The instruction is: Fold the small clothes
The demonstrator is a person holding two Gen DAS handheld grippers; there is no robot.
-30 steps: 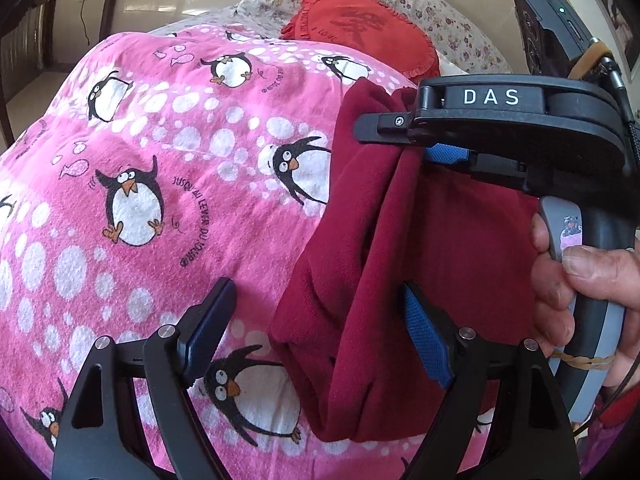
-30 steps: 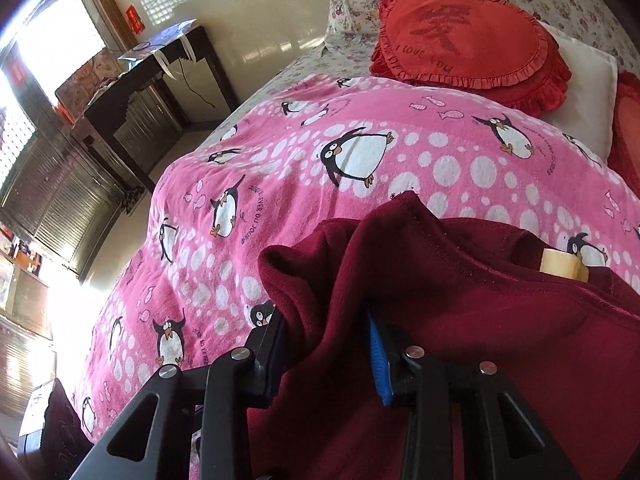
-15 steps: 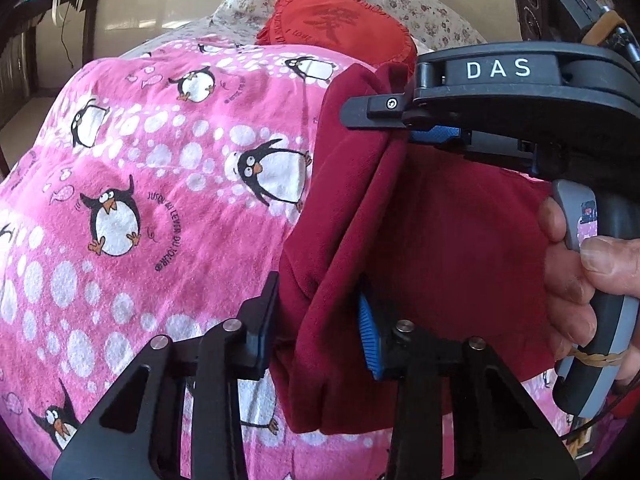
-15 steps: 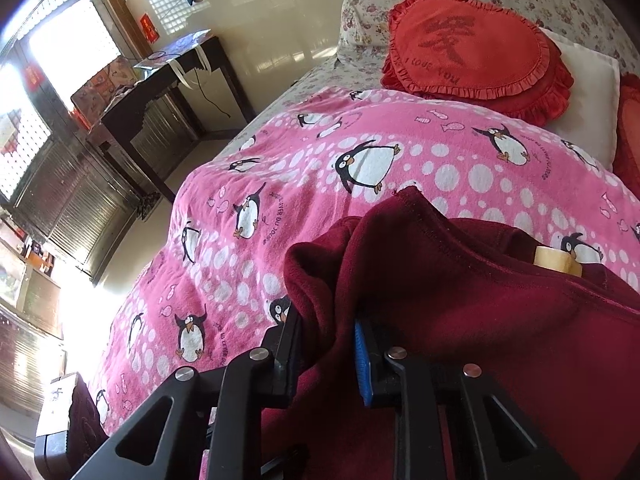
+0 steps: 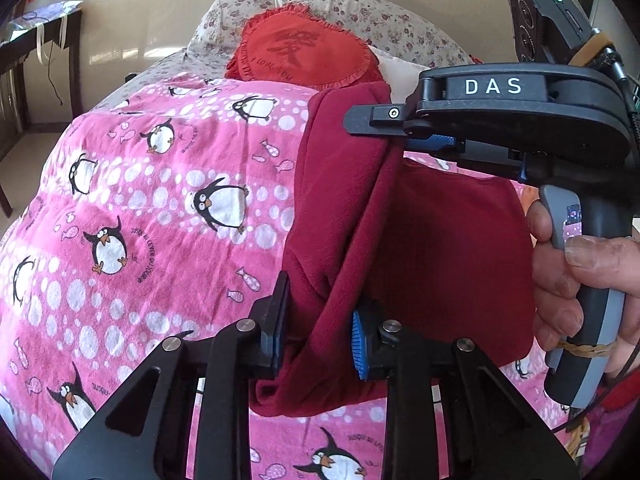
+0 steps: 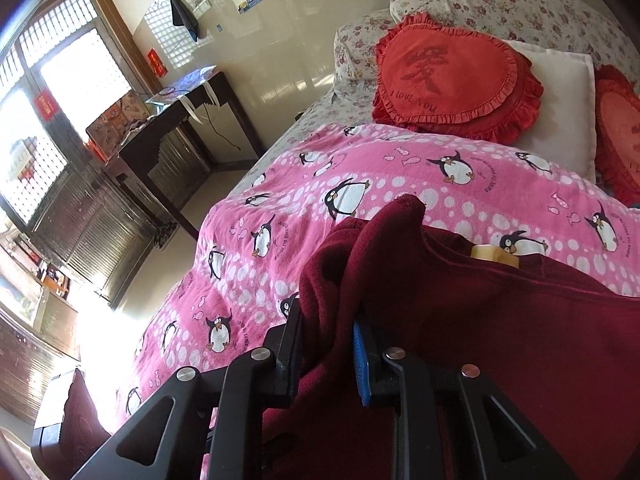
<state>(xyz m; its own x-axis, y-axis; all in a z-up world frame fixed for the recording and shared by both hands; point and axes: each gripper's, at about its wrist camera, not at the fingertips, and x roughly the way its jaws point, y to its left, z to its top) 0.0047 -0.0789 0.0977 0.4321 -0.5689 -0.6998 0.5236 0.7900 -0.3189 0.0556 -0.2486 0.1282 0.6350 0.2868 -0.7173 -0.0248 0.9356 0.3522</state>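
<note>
Above the penguin blanket (image 5: 160, 208), both claws pinch one red garment (image 5: 440, 248).
Left view: your left gripper (image 5: 316, 336) is closing on a bunched edge — thin bite, it may slip. Right view: your right gripper (image 6: 328, 344) clamps a thick wad (image 6: 344, 272) — layers could fold crooked.

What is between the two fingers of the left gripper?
In the left wrist view, a bunched fold of the dark red garment fills the gap of the left gripper, whose jaws are closing on it. Nothing else lies between them.
</note>
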